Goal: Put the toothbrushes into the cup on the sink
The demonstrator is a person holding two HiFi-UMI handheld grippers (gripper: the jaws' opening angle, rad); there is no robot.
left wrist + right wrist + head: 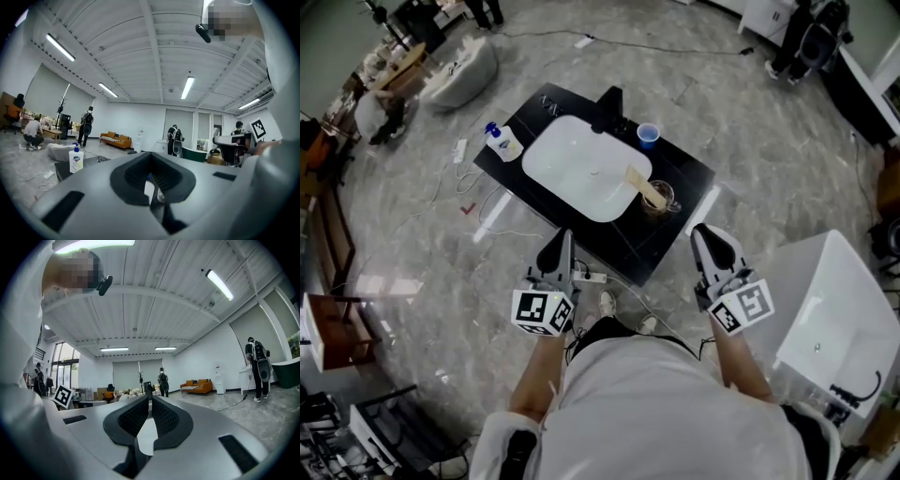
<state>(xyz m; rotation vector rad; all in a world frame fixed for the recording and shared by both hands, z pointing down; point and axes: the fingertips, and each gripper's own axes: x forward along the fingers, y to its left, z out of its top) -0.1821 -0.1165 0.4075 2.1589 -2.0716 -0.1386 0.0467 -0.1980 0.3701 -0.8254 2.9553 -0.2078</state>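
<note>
A black counter [675, 202] holds a white sink basin [581, 167] with a black faucet [607, 108] behind it. A small blue cup [648, 135] stands to the right of the faucet. A clear glass cup [660, 199] sits at the basin's right corner, and pale tan sticks [637, 181], seemingly toothbrushes, lean out of it over the rim. My left gripper [560, 236] [151, 161] and right gripper [705, 232] [150, 404] hang close to the body, short of the counter's front edge. Both are shut with nothing between the pads.
A soap pump bottle [500, 141] [76, 159] stands on the counter's left corner. A white tub [830, 309] sits on the floor at right, and a power strip [589, 277] with cables lies by the feet. People stand and crouch farther off in the room.
</note>
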